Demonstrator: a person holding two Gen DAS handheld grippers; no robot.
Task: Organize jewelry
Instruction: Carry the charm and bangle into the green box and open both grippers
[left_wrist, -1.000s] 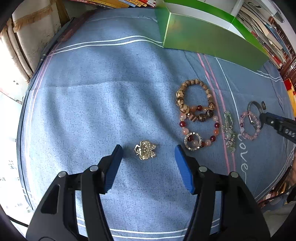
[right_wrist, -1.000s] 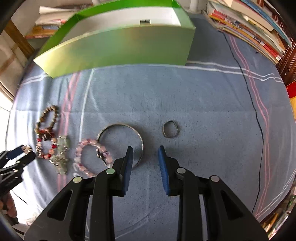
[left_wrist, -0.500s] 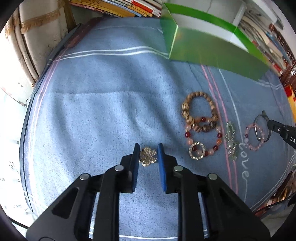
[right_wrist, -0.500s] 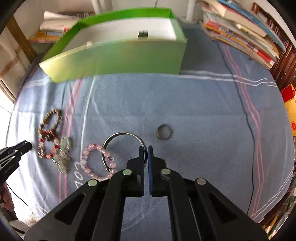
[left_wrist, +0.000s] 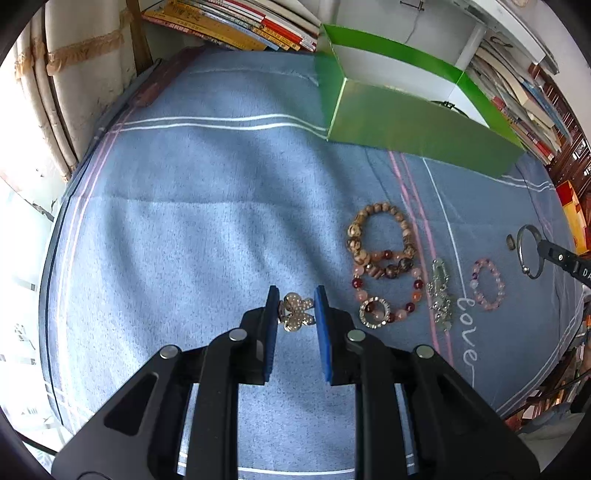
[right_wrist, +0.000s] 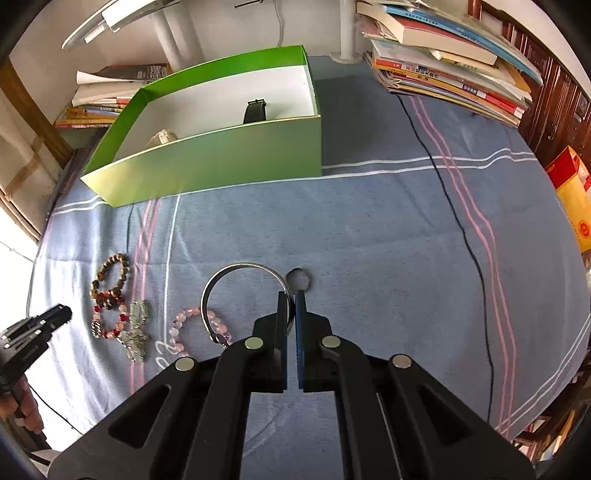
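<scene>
My left gripper (left_wrist: 295, 295) is shut on a gold butterfly brooch (left_wrist: 295, 312) and holds it above the blue cloth (left_wrist: 207, 236). My right gripper (right_wrist: 290, 299) is shut on the rim of a silver bangle (right_wrist: 236, 267), lifted off the cloth. A small ring (right_wrist: 298, 279) lies just beyond its tips. On the cloth lie a brown bead bracelet (left_wrist: 376, 229), a red and orange bead bracelet (left_wrist: 384, 295), a green stone piece (left_wrist: 441, 295) and a pink bead bracelet (left_wrist: 487, 284). An open green box (right_wrist: 221, 158) stands at the back and holds a black band (right_wrist: 255, 110) and a pale item (right_wrist: 160, 138).
Stacks of books (right_wrist: 443, 59) lie behind and to the right of the box. A black cable (right_wrist: 458, 221) runs across the cloth on the right. A yellow and red box (right_wrist: 572, 199) sits at the right edge. A window frame (left_wrist: 62, 96) is on the left.
Both grippers closed from open: the left on the butterfly brooch, the right on the bangle. Both have then risen from the cloth with their pieces.
</scene>
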